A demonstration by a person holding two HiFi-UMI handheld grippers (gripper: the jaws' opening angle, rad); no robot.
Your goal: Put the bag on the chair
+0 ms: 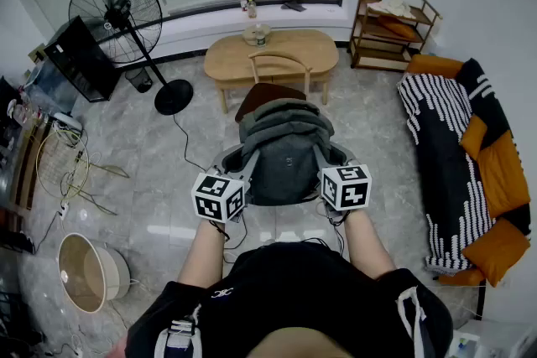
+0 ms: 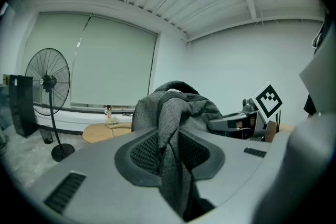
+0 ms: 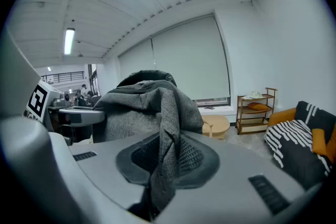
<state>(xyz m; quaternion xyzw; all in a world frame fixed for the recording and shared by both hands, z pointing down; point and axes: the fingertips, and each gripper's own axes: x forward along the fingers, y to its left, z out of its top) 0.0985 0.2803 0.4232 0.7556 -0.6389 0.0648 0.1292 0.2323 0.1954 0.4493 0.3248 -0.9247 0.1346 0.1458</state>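
The grey bag (image 1: 285, 153) hangs in the air between the two grippers, in front of the person and above the floor. The left gripper (image 2: 170, 153) is clamped on a fold of the bag's fabric, and the right gripper (image 3: 164, 161) is clamped on another fold. The chair (image 1: 260, 95) stands just beyond the bag, beside the wooden table (image 1: 226, 54).
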